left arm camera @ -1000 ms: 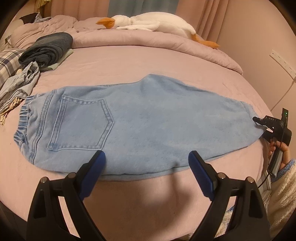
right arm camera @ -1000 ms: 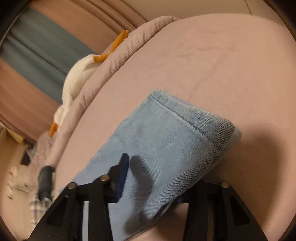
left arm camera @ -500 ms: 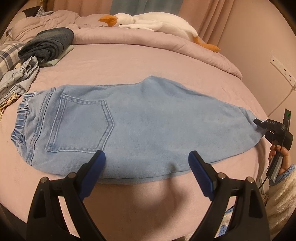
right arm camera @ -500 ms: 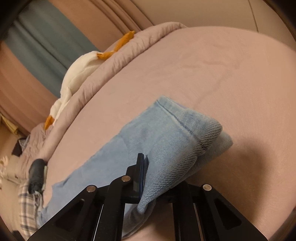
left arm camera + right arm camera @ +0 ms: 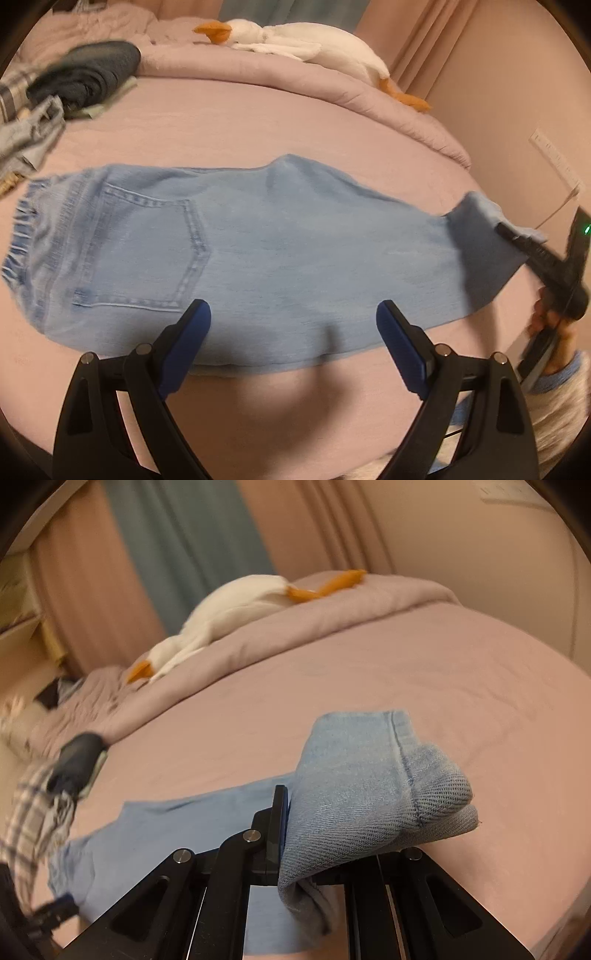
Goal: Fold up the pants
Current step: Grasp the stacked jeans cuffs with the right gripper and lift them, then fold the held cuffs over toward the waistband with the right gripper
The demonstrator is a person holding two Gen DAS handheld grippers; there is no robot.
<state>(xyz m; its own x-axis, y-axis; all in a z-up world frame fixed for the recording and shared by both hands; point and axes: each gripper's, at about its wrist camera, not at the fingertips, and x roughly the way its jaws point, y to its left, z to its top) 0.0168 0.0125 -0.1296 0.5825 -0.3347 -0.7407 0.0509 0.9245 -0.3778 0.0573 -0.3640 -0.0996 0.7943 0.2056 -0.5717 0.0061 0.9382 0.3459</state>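
At hem end of light blue denim pants [image 5: 258, 251], flat on pink bed [image 5: 258, 122]: my right gripper [image 5: 295, 834] clamps hem, raised. Left gripper [image 5: 291, 332] wide, near edge. Next: I carry hem toward waistband.

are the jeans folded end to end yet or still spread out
Still spread out. The jeans lie full length on the bed; only the hem end is lifted, pinched in the right gripper. The left gripper is open.

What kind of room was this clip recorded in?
Most likely a bedroom: the jeans lie on a pink-sheeted bed, with a goose plush toy on the rolled duvet and curtains behind.
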